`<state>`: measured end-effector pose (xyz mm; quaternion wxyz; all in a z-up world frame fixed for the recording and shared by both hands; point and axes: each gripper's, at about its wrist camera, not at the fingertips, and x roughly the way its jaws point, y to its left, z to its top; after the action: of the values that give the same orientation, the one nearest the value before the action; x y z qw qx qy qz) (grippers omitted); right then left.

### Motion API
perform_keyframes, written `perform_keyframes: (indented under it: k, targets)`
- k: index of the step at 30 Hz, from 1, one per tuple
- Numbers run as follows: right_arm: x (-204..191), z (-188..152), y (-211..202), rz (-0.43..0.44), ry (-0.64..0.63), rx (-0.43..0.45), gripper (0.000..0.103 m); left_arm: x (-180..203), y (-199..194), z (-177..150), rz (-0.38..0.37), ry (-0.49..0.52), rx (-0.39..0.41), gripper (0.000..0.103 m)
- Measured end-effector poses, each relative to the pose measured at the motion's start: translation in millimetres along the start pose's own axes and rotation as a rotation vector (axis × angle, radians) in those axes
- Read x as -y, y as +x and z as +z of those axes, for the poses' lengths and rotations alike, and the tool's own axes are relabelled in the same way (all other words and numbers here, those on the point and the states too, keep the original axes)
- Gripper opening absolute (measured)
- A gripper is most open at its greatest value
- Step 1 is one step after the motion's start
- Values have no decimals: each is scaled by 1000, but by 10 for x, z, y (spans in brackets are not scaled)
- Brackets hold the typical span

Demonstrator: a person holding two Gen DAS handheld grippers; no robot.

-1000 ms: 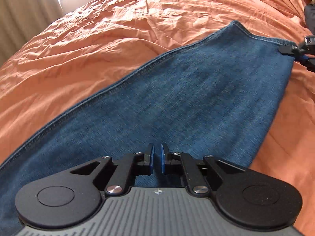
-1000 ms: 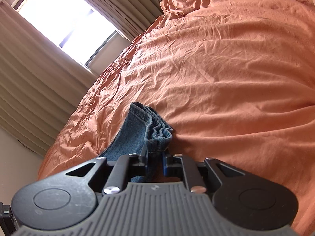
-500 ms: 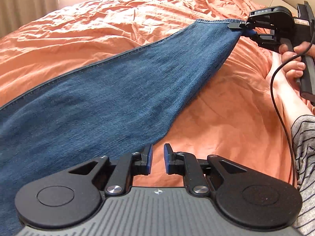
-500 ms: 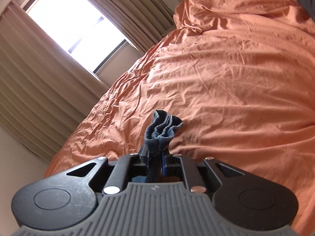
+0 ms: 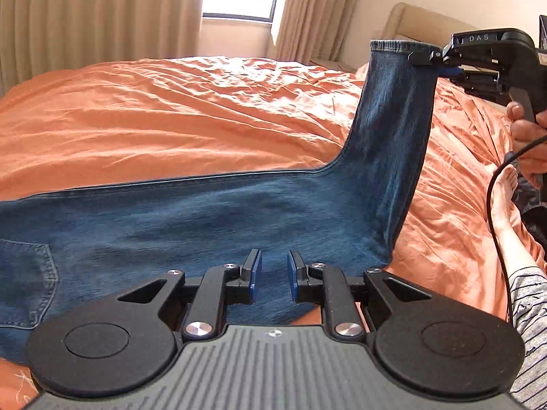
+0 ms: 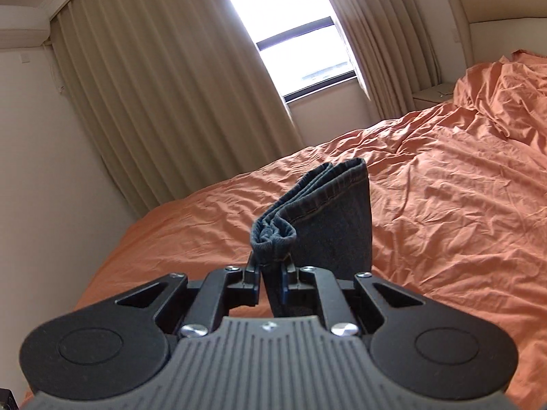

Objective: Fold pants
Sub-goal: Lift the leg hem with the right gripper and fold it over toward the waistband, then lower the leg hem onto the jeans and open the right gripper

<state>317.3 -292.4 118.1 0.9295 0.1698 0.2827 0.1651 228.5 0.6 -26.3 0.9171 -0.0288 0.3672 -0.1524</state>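
Blue denim pants (image 5: 212, 225) lie flat across the orange bed, with a back pocket at the far left. The leg end (image 5: 396, 109) stands lifted off the bed. My right gripper (image 5: 431, 59) is shut on the stacked leg hems (image 6: 290, 218) and holds them up in the air. My left gripper (image 5: 273, 273) is open and empty, low over the middle of the pants, close to their near edge.
The orange duvet (image 5: 171, 109) covers the whole bed. A beige headboard (image 5: 410, 20) and curtains with a window (image 6: 294, 44) stand behind. The person's bare foot (image 5: 506, 198) and a cable (image 5: 495, 205) lie at the right.
My right gripper has lifted the leg hems high off the bed, so the leg end now stands upright. My left gripper has opened wider and swung back toward the pants' middle.
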Motion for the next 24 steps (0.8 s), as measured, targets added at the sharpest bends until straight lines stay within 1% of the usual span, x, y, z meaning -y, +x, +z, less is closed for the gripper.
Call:
perform_keyframes:
  k: [1, 4, 6, 8, 10, 11, 12, 13, 14, 16, 18, 20, 22, 24]
  targets:
    - [-132, -100, 72, 17, -2, -12, 7, -96, -62, -22, 9, -15, 8, 21]
    - [-551, -556, 377, 49, -29, -79, 7, -347, -189, -90, 33, -60, 18, 21]
    - [-750, -922, 598, 68, -42, -152, 7, -518, -244, -150, 47, -84, 19, 21]
    - [-917, -1394, 843, 79, -74, -254, 6, -676, -280, -200, 47, -117, 17, 21]
    - [-1020, -1828, 1041, 61, -117, -366, 6, -810, -278, -240, 43, -157, 13, 22]
    - [-1033, -2006, 1106, 30, -148, -397, 7, -906, -291, -273, 36, -180, 8, 24]
    - [-1034, -2125, 1138, 16, -165, -413, 7, -966, -285, -293, 28, -197, 2, 26]
    - [-998, -2225, 1157, 15, -163, -424, 7, -1009, -267, -303, 17, -213, -3, 31]
    - [-951, -2262, 1168, 19, -159, -427, 11, -1073, -246, -320, 0, -236, -8, 38]
    - [-889, -2262, 1191, 31, -158, -429, 11, -1157, -191, -334, -41, -281, -11, 46]
    - [-864, -2201, 1223, 71, -144, -454, 27, -1219, -79, -306, -88, -327, -17, 48]
    - [-851, -2152, 1218, 111, -134, -480, 37, -1269, 49, -261, -130, -373, -14, 50]
    - [-826, -2089, 1160, 123, -140, -487, 38, -1300, 195, -204, -164, -408, -15, 54]
    - [-775, -1996, 1058, 130, -138, -467, 42, -1321, 346, -146, -179, -434, -5, 59]
